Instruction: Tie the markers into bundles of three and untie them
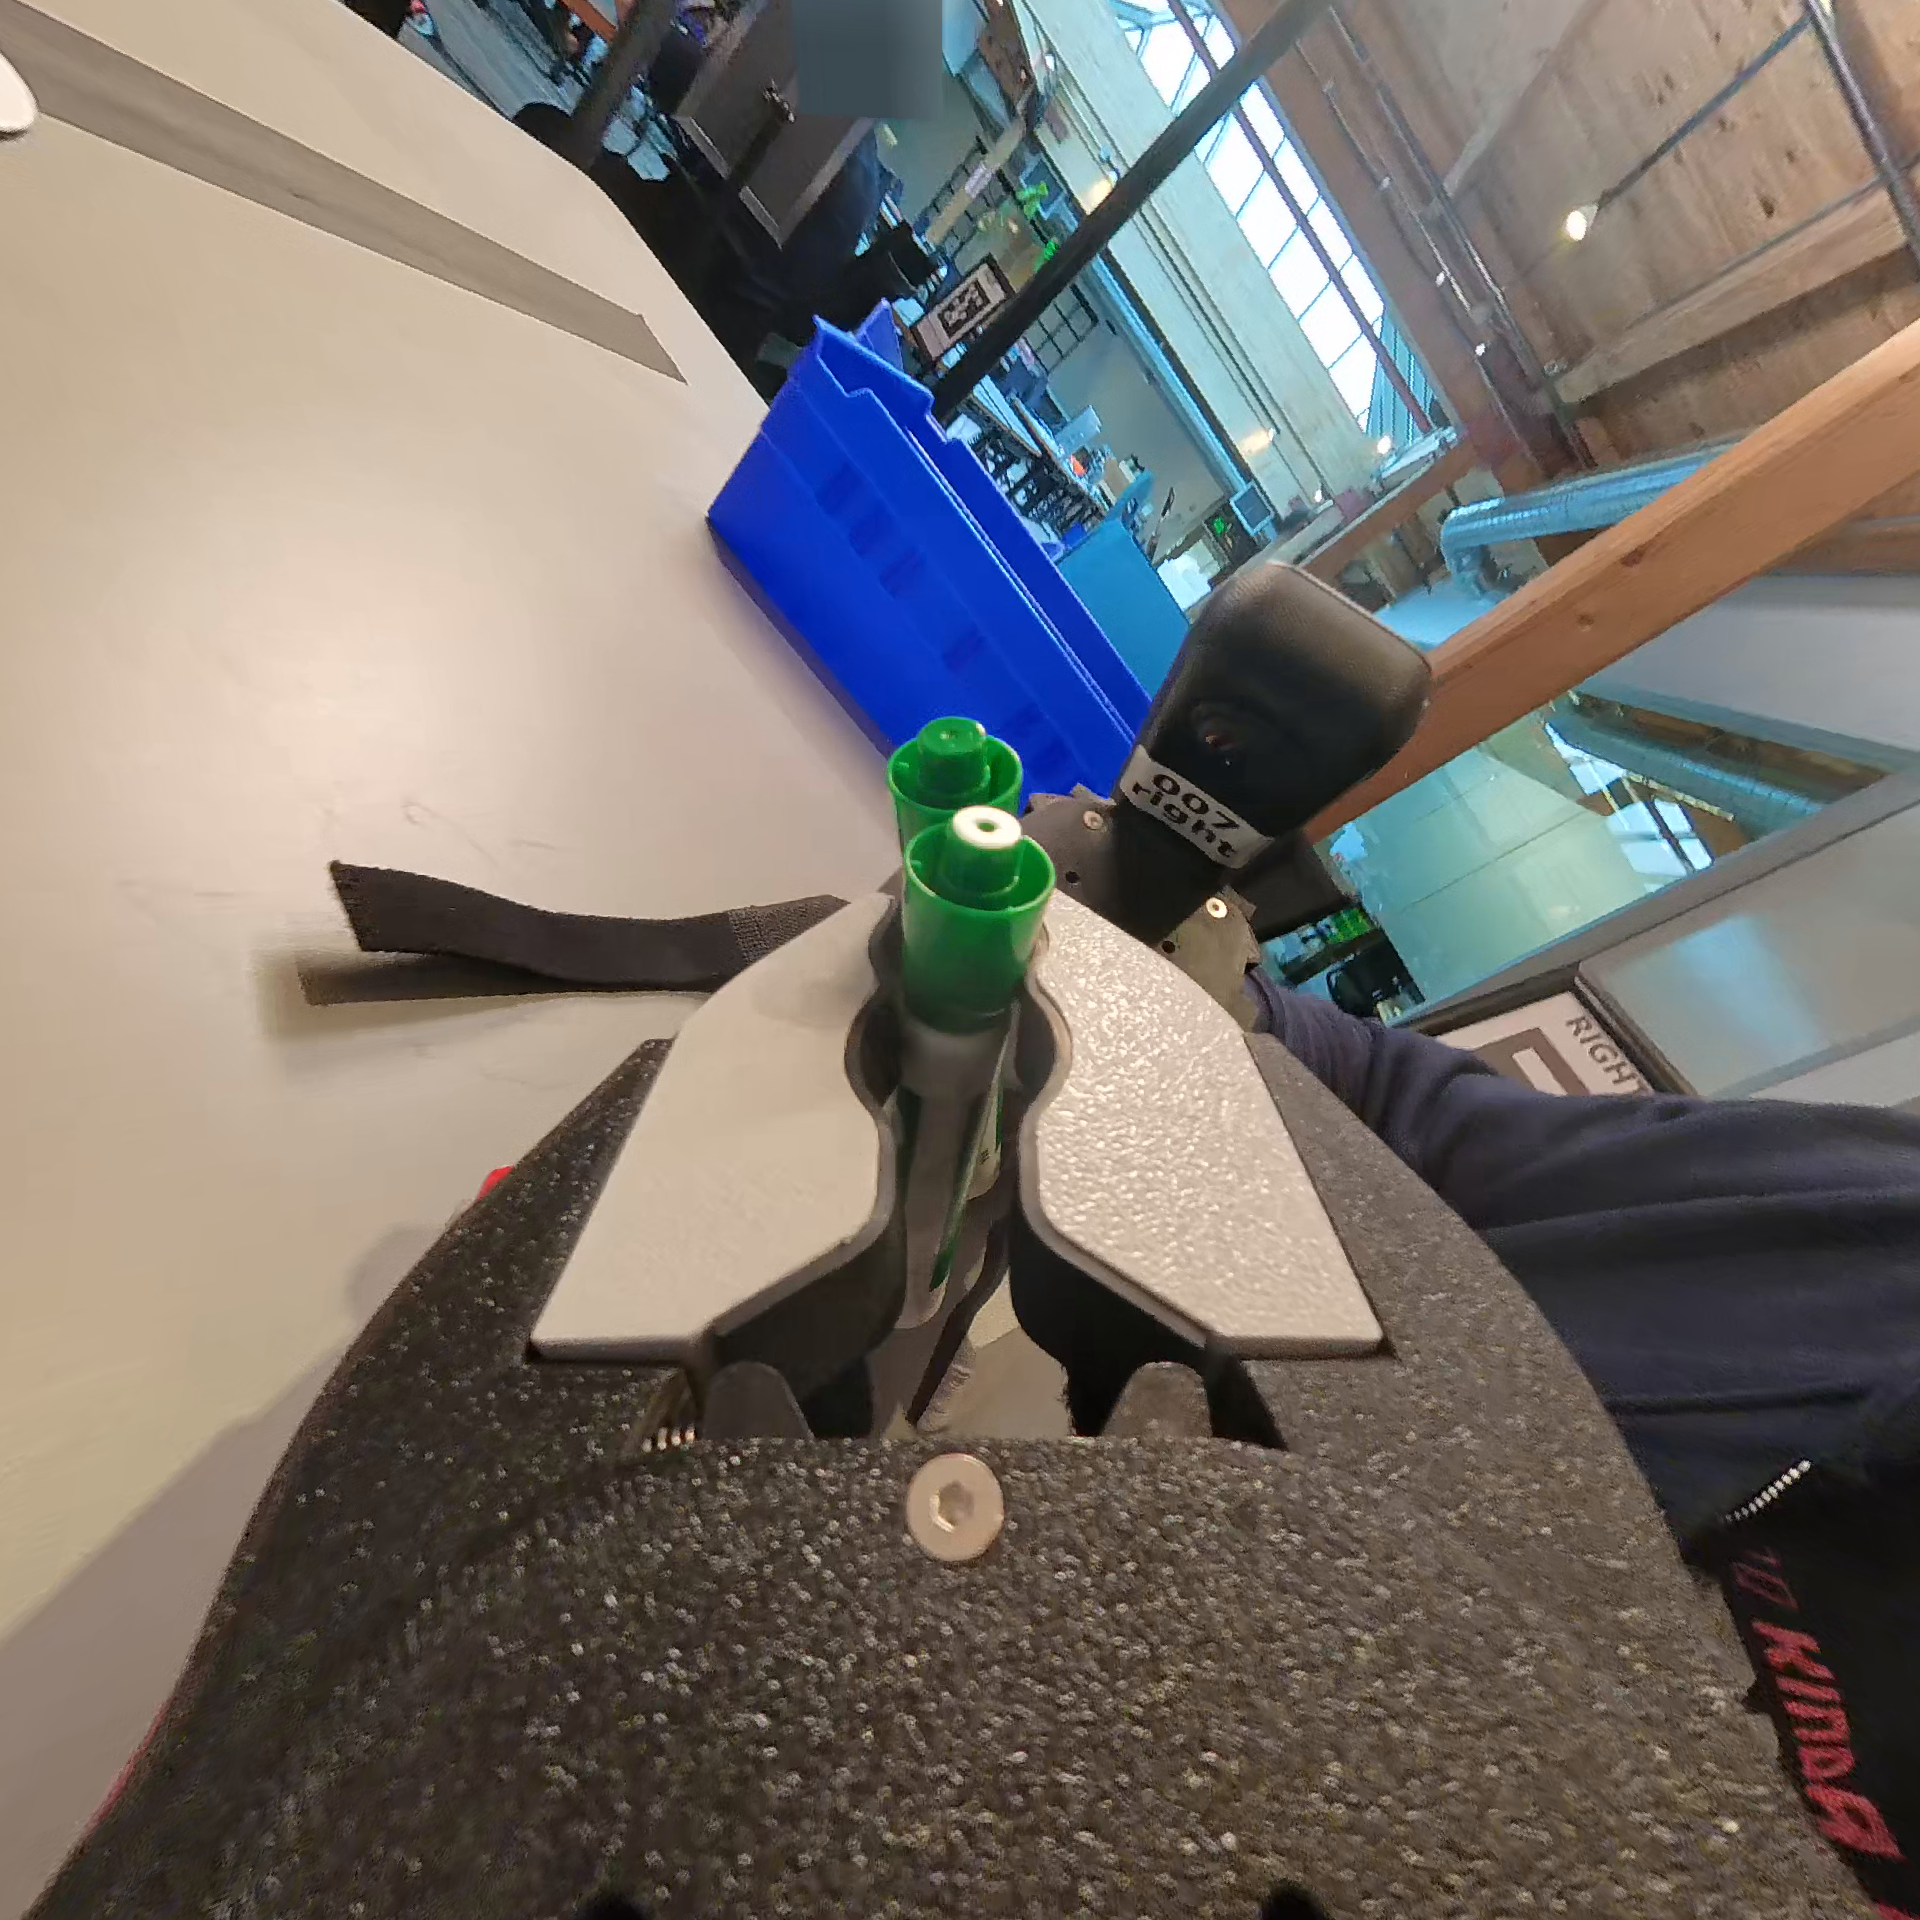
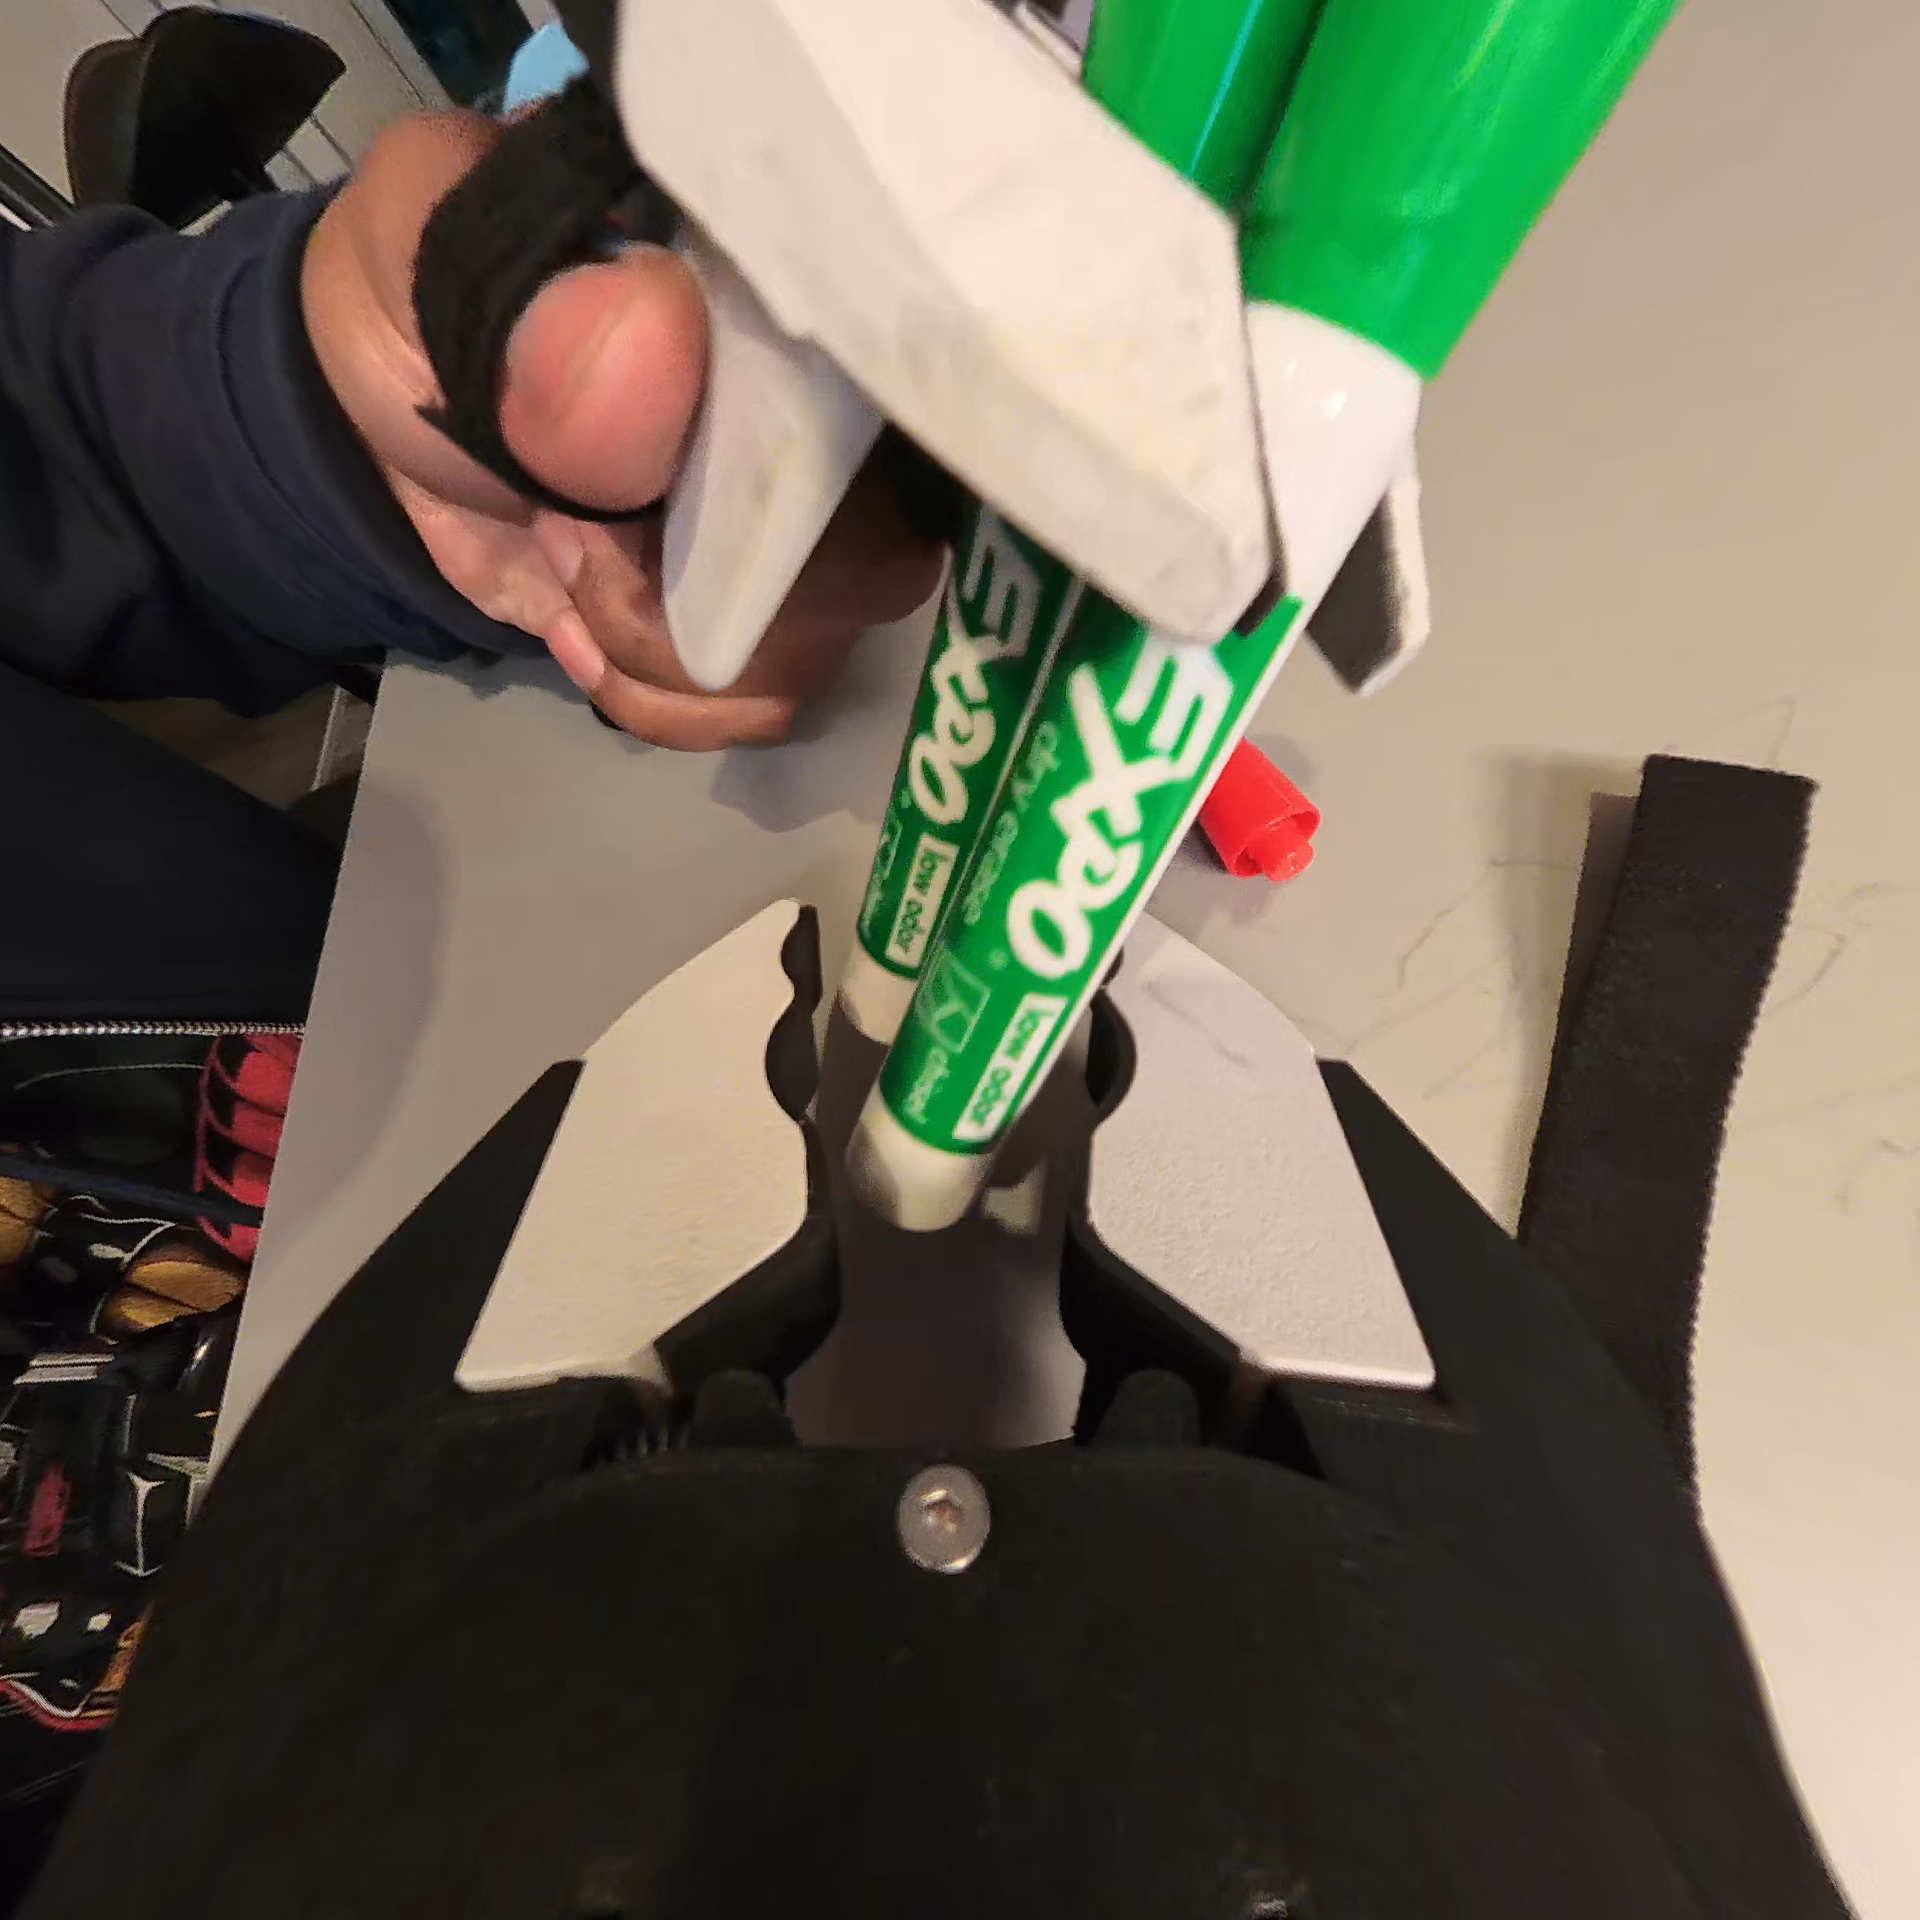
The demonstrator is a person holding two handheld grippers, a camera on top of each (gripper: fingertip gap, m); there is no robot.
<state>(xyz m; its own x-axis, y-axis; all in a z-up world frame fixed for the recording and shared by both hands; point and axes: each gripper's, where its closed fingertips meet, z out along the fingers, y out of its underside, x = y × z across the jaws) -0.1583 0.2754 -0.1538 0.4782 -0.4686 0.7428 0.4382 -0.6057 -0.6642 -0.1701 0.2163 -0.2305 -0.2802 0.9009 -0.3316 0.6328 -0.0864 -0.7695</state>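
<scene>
Clamping two green markers point(image 1: 961, 997) mid-barrel at frame centre, the left gripper point(image 1: 961, 1049) is offering these light, stiff, slick tubes to the right gripper point(image 2: 951, 1049), jaws apart around their tail ends, strap point(image 1: 540, 940) lying on the tabletop point(image 1: 312, 623).

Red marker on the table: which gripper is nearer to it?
Left. The left gripper, clamping two green markers, hangs directly over the red marker; the right gripper sits open just short of it.

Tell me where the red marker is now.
In the right wrist view, the red marker lies on the table, right of the green markers and left of the black strap.
</scene>
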